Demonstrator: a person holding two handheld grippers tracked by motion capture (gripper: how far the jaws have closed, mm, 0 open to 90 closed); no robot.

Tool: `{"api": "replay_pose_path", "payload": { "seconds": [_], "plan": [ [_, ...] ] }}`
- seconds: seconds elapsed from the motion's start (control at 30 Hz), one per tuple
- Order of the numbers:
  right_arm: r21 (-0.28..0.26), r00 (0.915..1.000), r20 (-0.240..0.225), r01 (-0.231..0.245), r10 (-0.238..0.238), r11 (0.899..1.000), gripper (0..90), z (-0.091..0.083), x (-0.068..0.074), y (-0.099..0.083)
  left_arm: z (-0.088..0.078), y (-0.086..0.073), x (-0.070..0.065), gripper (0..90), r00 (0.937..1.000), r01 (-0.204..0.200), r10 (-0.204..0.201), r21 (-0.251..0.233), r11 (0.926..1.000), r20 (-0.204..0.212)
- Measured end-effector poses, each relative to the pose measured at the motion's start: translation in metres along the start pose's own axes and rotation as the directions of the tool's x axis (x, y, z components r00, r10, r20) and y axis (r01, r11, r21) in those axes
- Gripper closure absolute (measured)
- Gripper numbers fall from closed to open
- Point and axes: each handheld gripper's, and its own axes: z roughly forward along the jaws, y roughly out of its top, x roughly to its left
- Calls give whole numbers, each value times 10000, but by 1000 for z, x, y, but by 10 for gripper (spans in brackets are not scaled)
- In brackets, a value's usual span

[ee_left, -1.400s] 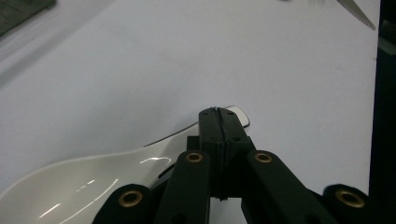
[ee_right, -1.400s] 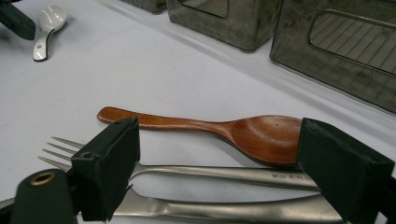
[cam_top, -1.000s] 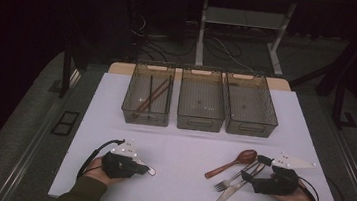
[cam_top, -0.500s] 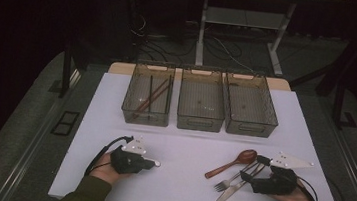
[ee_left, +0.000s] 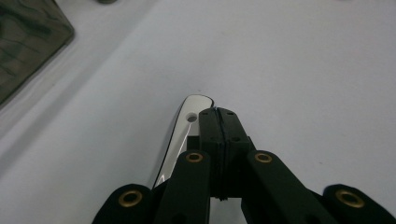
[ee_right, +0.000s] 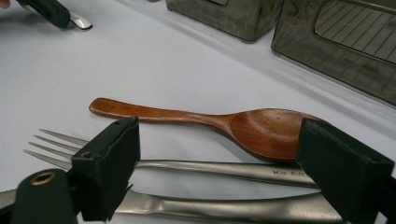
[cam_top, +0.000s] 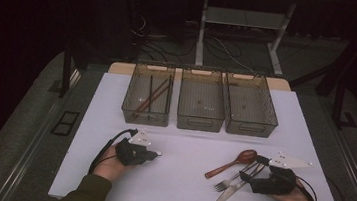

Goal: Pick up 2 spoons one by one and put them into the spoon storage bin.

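My left gripper (cam_top: 153,153) lies low over the white table (cam_top: 182,191) at the front left, jaws shut (ee_left: 218,114). A flat shiny metal tip with a hole (ee_left: 189,116) sticks out beside and under its left jaw; I cannot tell whether it is clamped. My right gripper (cam_top: 254,174) rests at the front right, open (ee_right: 217,154). Its wide jaws straddle the handles of a metal fork (ee_right: 224,169) and a metal knife (ee_right: 210,207) without pressing them. A brown wooden spoon (ee_right: 261,130) lies just beyond the fork.
Three dark see-through bins stand in a row at the back: the left bin (cam_top: 128,106) holds brown chopsticks (cam_top: 149,95), beside it the middle bin (cam_top: 199,123) and the right bin (cam_top: 249,129). Bare white table lies between the two hands.
My left hand has slid to the right and a little farther from the front edge, jaws still shut. The right hand and the cutlery have stayed put.
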Motion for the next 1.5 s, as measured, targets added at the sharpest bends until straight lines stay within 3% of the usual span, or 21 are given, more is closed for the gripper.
{"api": "replay_pose_path", "payload": {
  "seconds": [0.27,0.57,0.77,0.97,1.13,1.5],
  "plan": [
    [7,10000,10,-3,3,10000,141,0,0,0,8,8,13,895,9997,87,-83,149,9999,-223],
    [-54,10000,-1,13,-13,10000,141,-1,0,0,-7,8,12,865,9994,273,-285,-512,9983,-213],
    [-84,10000,-1,70,-70,9999,141,-2,0,1,-23,-10,18,677,9944,661,-712,-671,9956,-781],
    [-90,9999,-21,98,-98,9999,141,-2,1,1,-42,-35,23,528,9855,1265,-1325,-619,9900,-1057],
    [-92,9999,-2,111,-111,9999,141,-2,1,1,-49,-45,29,488,9772,1823,-1883,-664,9810,-986],
    [-91,9999,5,115,-115,9999,141,-2,1,1,-45,-51,26,480,9797,1821,-1826,-131,9832,-828]
  ]
}}
